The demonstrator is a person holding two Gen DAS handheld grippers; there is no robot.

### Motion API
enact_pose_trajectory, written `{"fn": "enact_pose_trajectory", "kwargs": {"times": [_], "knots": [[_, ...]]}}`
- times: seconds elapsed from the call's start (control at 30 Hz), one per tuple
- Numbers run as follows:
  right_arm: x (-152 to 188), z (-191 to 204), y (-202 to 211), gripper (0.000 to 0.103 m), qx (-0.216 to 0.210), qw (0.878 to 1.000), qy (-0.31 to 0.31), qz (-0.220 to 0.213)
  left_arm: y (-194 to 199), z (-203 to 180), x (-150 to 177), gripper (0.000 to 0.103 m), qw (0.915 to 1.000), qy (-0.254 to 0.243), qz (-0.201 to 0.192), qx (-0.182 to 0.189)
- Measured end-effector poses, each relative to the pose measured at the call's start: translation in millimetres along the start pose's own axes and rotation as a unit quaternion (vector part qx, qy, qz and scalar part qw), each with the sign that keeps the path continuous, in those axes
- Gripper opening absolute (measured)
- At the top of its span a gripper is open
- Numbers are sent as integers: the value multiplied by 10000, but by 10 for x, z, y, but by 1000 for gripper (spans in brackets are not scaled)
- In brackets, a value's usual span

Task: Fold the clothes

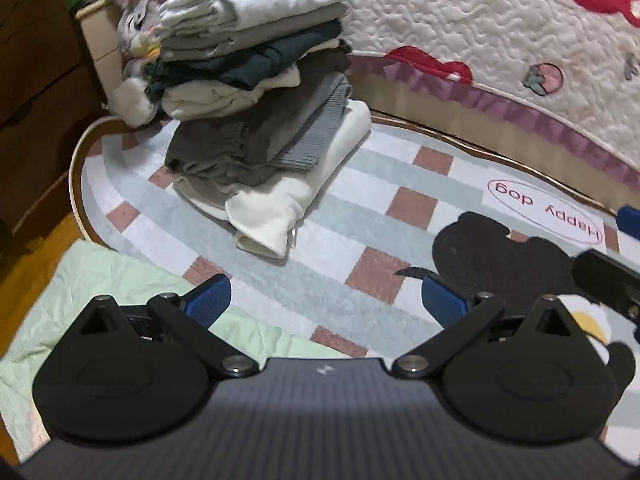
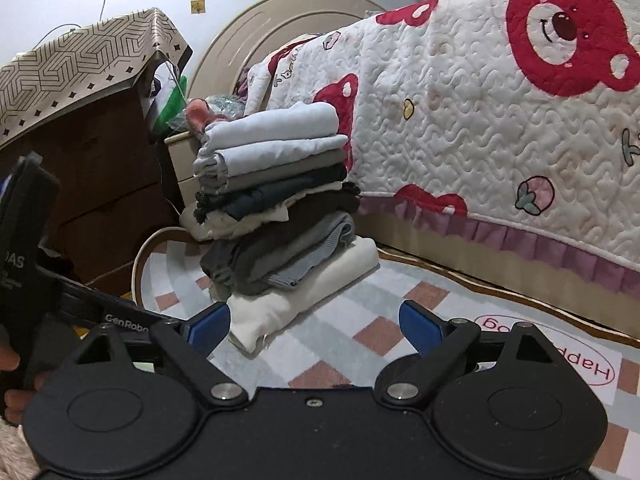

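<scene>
A tall stack of folded clothes [image 1: 256, 92] [image 2: 280, 200] stands on the checked rug [image 1: 360, 200], white and grey pieces at the bottom, pale blue ones on top. A light green cloth [image 1: 100, 280] lies flat at the lower left, partly under my left gripper [image 1: 326, 300], which is open with nothing between its blue pads. My right gripper [image 2: 316, 326] is open wide and empty, pointing at the foot of the stack. One of its blue fingertips [image 1: 629, 220] shows at the right edge of the left wrist view.
A bed with a white quilt with red bears [image 2: 480, 120] runs along the right. A dark wooden dresser [image 2: 100, 180] stands to the left of the stack, with plush toys [image 1: 132, 20] behind it. A hand [image 2: 8, 360] holds the left gripper's body at the left edge.
</scene>
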State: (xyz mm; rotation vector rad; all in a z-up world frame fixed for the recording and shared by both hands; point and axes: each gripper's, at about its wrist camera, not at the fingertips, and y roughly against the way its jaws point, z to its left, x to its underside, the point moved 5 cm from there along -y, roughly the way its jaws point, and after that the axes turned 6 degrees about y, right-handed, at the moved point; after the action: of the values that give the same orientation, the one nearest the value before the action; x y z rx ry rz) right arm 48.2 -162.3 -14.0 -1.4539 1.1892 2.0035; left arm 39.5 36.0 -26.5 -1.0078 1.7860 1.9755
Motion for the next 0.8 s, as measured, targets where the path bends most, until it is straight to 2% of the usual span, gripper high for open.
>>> {"fn": "enact_pose_trajectory", "kwargs": {"times": [0.23, 0.8], "knots": [[52, 15, 126, 95, 136, 9995, -223, -164, 159, 0, 53, 103, 9995, -106, -277, 73], [76, 71, 121, 95, 224, 9990, -364, -133, 238, 16, 72, 103, 9989, -115, -412, 178]]}}
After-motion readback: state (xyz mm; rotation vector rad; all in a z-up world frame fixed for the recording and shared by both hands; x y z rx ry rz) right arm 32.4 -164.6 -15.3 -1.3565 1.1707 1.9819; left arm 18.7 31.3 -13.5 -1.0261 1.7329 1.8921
